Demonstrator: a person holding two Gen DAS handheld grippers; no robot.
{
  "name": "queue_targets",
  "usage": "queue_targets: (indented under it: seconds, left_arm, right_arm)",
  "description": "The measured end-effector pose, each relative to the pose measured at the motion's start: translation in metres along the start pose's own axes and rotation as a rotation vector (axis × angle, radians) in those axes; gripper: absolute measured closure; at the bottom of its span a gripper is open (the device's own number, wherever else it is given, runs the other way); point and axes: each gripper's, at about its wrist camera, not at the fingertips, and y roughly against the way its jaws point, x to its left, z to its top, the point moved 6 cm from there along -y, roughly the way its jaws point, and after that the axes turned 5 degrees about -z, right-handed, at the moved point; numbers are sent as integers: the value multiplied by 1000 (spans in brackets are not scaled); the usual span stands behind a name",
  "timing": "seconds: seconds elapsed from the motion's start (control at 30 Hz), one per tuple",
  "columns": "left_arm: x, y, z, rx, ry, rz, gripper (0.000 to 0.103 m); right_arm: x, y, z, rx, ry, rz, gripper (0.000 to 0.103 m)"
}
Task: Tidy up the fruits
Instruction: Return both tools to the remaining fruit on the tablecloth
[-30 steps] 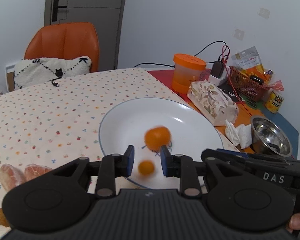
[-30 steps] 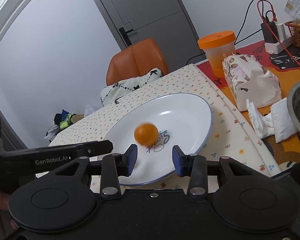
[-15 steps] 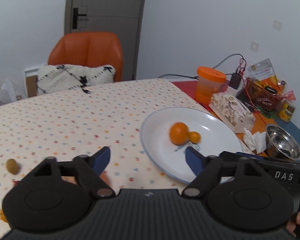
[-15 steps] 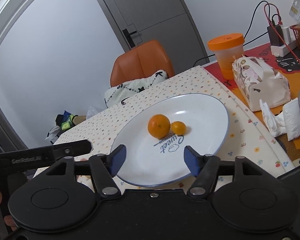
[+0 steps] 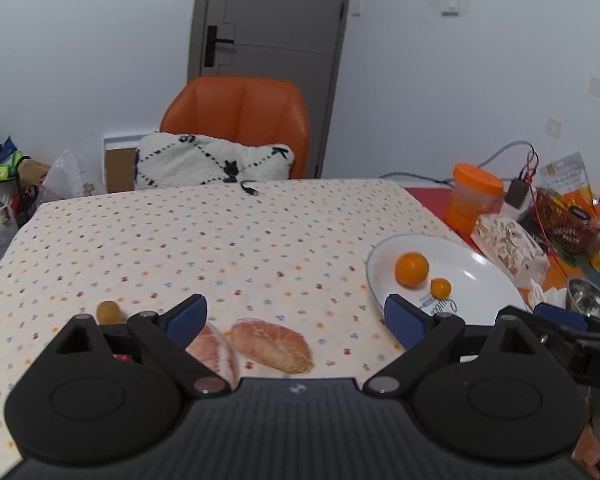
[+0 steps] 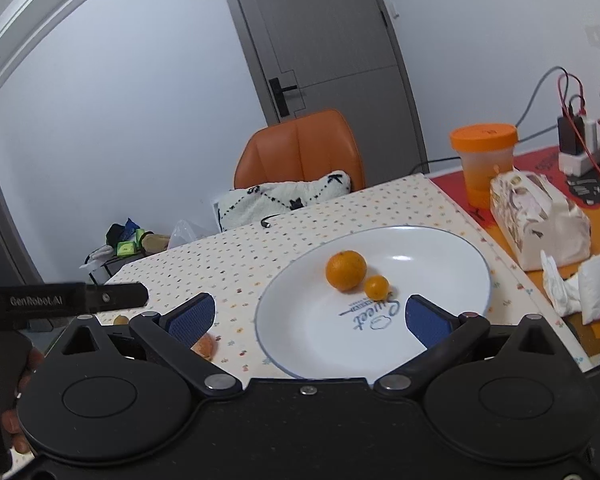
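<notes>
**A:** Fruits status, near to far? Start with the tools.

**B:** Left gripper [image 5: 296, 320]: jaws spread wide, holding nothing. Right gripper [image 6: 308, 318]: same, wide apart, nothing between the pads. Both sit above the table, neither touches any fruit.

**A:** What's closest to the left one?

**B:** Two peeled pomelo segments [image 5: 272, 346] on the dotted tablecloth [image 5: 220, 240], lying side by side just ahead of its fingers. The left segment is partly hidden behind the left finger. A small brownish-yellow fruit [image 5: 108, 312] sits on the cloth further left, just beyond the finger linkage. Something red peeks out below it, too hidden to identify.

**A:** And the plate?

**B:** White plate [image 6: 452, 248] with a blue rim and blue lettering, right in front of the right gripper; in the left view it's off to the right. On it: an orange [image 6: 346, 270] and a small kumquat-size fruit [image 6: 377, 287], touching or nearly so, near the plate's middle.

**A:** Right of the plate?

**B:** Tissue pack [image 6: 540, 220], crumpled white napkins [image 6: 580, 288], a steel bowl [image 5: 590, 304] at the edge. Behind them an orange-lidded jar [image 6: 484, 160], then a charger with red wires.

**A:** Far end?

**B:** Orange chair [image 5: 240, 120] with a black-and-white cushion [image 5: 212, 164] at the table's far side, grey door [image 5: 276, 40] behind.
</notes>
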Motion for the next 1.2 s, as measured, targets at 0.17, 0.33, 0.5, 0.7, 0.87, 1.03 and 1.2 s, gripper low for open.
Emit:
queue_targets:
  seconds: [0.17, 0.33, 0.5, 0.7, 0.87, 1.03, 1.2]
  left_arm:
    - [14, 12, 2, -9, 37, 13, 9]
    - [30, 25, -2, -20, 39, 60, 8]
    - [50, 34, -8, -9, 43, 114, 8]
    - [83, 52, -12, -18, 87, 183, 8]
    - [100, 64, -17, -30, 112, 215, 8]
    - [109, 68, -26, -16, 129, 211, 8]
    - [117, 70, -34, -17, 160, 213, 9]
  right_arm:
    - [13, -1, -1, 2, 20, 24, 0]
    - [27, -6, -3, 38, 36, 64, 0]
    - [44, -7, -5, 57, 83, 87, 0]
    - [64, -10, -10, 88, 94, 166, 0]
    - [80, -16, -15, 119, 106, 204, 0]
    - [93, -20, -21, 149, 115, 226, 0]
    - [102, -24, -26, 173, 121, 237, 0]
